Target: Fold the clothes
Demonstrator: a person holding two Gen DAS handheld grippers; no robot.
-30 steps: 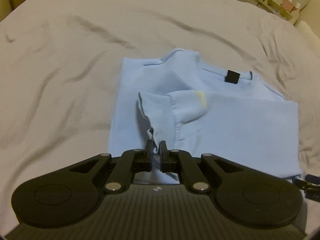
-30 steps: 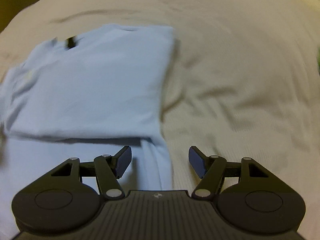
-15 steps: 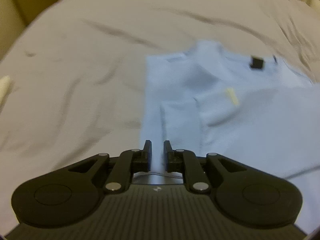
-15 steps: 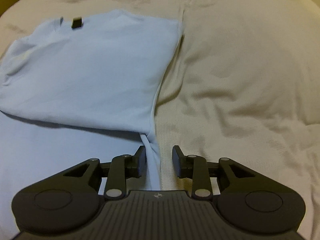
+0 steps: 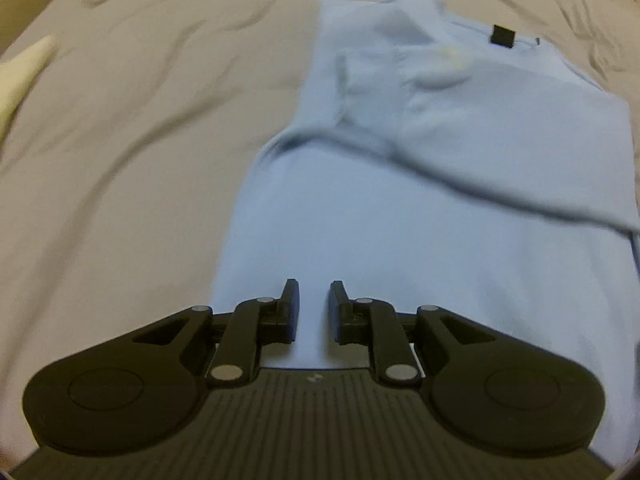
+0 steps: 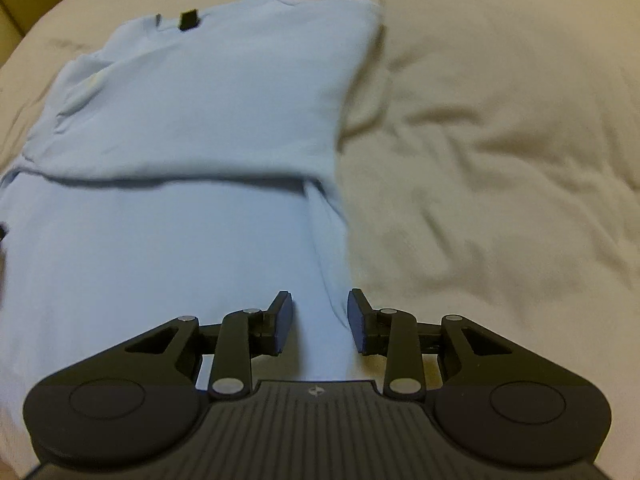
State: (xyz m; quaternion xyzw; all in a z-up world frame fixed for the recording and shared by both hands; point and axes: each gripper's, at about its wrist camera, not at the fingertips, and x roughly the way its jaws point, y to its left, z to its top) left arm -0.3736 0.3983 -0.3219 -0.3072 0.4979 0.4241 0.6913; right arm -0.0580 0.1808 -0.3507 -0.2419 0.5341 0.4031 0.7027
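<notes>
- The left gripper [image 5: 314, 294] hovers over the near part of the light blue shirt [image 5: 420, 216], jaws slightly apart and empty.
- The right gripper [image 6: 319, 304] straddles the shirt's right edge, jaws apart.
- Farther off, the sleeves lie folded across the chest on the beige bedsheet [image 6: 500, 140], below the black neck label [image 5: 503, 35].

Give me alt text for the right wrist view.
The open right gripper straddles the near right edge of a partly folded light blue shirt lying on a wrinkled beige bedspread; its black neck tag sits at the far end.
</notes>
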